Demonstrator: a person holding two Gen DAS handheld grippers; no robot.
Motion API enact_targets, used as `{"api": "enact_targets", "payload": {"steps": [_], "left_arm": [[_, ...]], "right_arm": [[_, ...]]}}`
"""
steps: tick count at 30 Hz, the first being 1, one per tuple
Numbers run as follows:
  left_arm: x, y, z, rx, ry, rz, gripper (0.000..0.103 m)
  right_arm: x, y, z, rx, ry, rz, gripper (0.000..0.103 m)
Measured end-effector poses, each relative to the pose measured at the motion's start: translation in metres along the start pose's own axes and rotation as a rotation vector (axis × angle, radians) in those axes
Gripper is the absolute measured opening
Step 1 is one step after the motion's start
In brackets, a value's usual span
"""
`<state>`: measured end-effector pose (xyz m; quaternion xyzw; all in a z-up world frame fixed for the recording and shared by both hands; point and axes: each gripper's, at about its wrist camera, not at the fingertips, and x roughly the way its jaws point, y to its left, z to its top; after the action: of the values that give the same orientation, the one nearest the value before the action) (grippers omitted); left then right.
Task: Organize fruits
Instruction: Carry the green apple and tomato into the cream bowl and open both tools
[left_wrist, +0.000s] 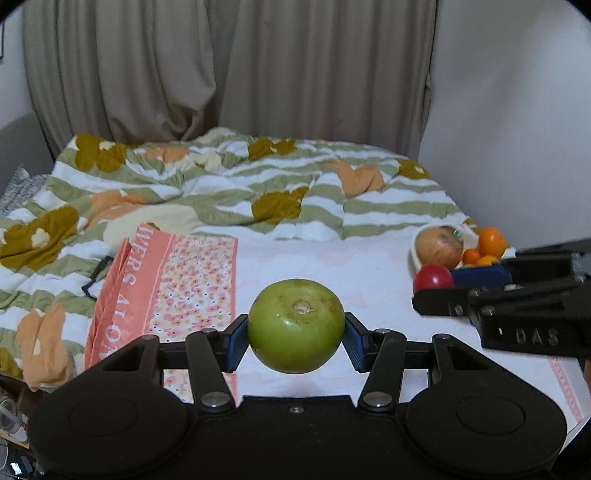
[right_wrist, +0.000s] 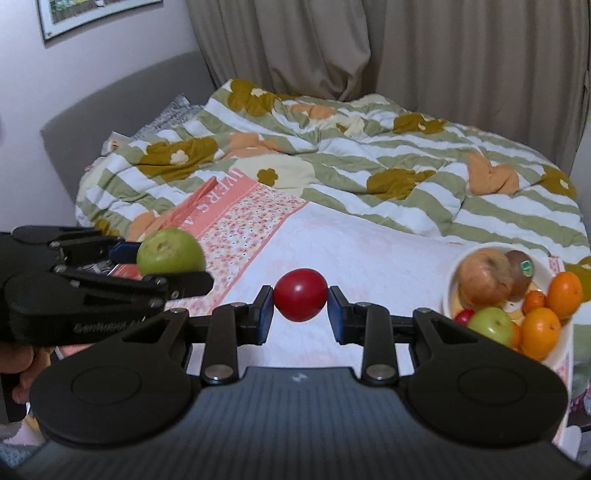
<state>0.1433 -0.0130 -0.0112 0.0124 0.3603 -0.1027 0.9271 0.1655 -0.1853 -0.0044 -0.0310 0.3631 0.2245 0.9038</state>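
**Both tools loaded above the bed**

The left tool (left_wrist: 296, 332) grips a round green apple-like fruit (left_wrist: 296, 325), blue pads pressed against its sides, stem scar facing the camera. The right tool (right_wrist: 301, 301) is clamped on a small, glossy red fruit (right_wrist: 300, 299) — held the same way, between its blue pads. Both fruits hang clear of the white quilted bed cover (right_wrist: 369, 258).

To the right stands a white bowl (right_wrist: 448, 295) on the bed, holding a large tan apple (right_wrist: 485, 282), a brown kiwi with a sticker (right_wrist: 519, 273), oranges (right_wrist: 541, 330), a green fruit (right_wrist: 491, 325) and a small red one (right_wrist: 463, 315). Behind lie a green-striped floral duvet (left_wrist: 184, 184) and a pink flowered cloth (left_wrist: 192, 288) — rumpled, near the left tool.
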Motion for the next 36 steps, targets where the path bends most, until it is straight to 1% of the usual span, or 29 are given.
{"api": "enact_targets", "payload": {"steps": [4,9,15,17,22,26,31,36], "left_arm": [[-0.019,-0.031,0.001,-0.006,-0.034,0.022,0.057],[-0.033,-0.071,0.003,-0.017,-0.068,0.041,0.057],[-0.030,-0.118,0.007,-0.031,-0.083,0.039,0.057],[-0.025,-0.133,0.011,-0.032,-0.082,0.026,0.057],[-0.006,-0.164,0.022,-0.008,-0.069,-0.002,0.057],[0.016,-0.182,0.032,0.024,-0.050,-0.036,0.057],[0.054,-0.200,0.048,0.068,-0.025,-0.084,0.057],[0.099,-0.214,0.063,0.106,0.027,-0.131,0.057]], "right_arm": [[-0.035,-0.015,-0.011,-0.030,-0.024,0.014,0.047],[-0.069,-0.042,-0.020,-0.054,-0.045,0.022,0.047],[-0.095,-0.083,-0.030,-0.075,-0.050,0.009,0.047],[-0.099,-0.099,-0.034,-0.071,-0.044,-0.004,0.047],[-0.104,-0.141,-0.038,-0.038,-0.035,-0.036,0.047],[-0.101,-0.173,-0.035,-0.010,-0.034,-0.081,0.047],[-0.090,-0.209,-0.030,0.025,-0.021,-0.121,0.047],[-0.068,-0.239,-0.023,0.061,0.002,-0.149,0.047]]}}
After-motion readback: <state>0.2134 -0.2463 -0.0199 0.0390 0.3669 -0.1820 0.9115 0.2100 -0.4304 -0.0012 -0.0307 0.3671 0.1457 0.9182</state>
